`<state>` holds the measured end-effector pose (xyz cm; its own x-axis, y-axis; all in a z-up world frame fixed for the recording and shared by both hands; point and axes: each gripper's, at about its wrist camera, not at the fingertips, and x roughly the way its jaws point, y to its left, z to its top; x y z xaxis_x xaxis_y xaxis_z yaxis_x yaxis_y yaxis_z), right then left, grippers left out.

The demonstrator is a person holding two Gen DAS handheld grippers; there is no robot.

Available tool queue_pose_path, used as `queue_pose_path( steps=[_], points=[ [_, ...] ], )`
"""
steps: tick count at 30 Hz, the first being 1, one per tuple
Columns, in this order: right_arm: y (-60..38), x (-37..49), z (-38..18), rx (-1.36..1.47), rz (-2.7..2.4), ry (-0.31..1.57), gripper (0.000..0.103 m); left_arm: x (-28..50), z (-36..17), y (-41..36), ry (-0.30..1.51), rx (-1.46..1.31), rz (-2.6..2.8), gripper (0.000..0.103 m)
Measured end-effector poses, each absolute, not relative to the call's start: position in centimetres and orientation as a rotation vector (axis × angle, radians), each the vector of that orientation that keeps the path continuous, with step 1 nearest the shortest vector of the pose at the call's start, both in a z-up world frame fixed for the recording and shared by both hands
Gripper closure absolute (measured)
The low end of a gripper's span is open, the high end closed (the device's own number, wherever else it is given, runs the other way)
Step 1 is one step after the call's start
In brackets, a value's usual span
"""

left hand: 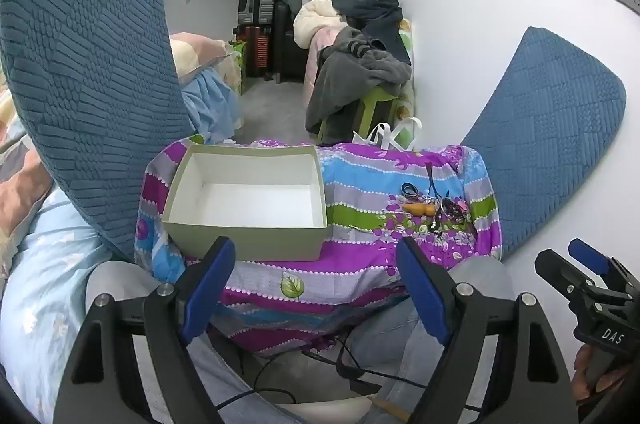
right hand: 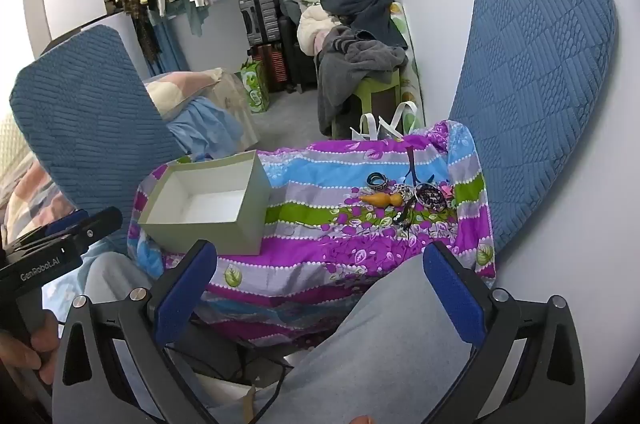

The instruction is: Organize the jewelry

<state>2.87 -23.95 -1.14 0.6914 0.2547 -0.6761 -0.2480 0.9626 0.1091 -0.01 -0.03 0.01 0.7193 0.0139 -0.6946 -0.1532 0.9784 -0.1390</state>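
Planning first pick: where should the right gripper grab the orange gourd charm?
Grip the narrow waist of the orange gourd charm, coming from above with the right gripper, now open. It lies flat on the cloth, long axis left to right, so close the jaws across it.

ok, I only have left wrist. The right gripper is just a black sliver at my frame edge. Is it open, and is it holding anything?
Observer: The right wrist view shows the right gripper with its blue-padded jaws wide apart and nothing between them.
Operator: Has it reached the jewelry?
Observer: No. The small pile of jewelry lies well ahead of its fingertips, on the purple striped floral cloth.
Operator: What does my left gripper look like from outside?
Observer: The left gripper sits at that frame's left edge, short of the open grey-green cardboard box. A hand wraps its handle.
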Motion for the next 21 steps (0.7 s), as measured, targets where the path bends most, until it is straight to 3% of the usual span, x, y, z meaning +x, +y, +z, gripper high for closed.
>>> queue_pose_path(
  steps=[21],
  points=[
    [-23.58, 2.83, -1.45, 0.002, 0.277, 0.76, 0.0, -0.47, -0.26, -0.04, 0.771, -0.22, 0.111, 0.02]
  ],
)
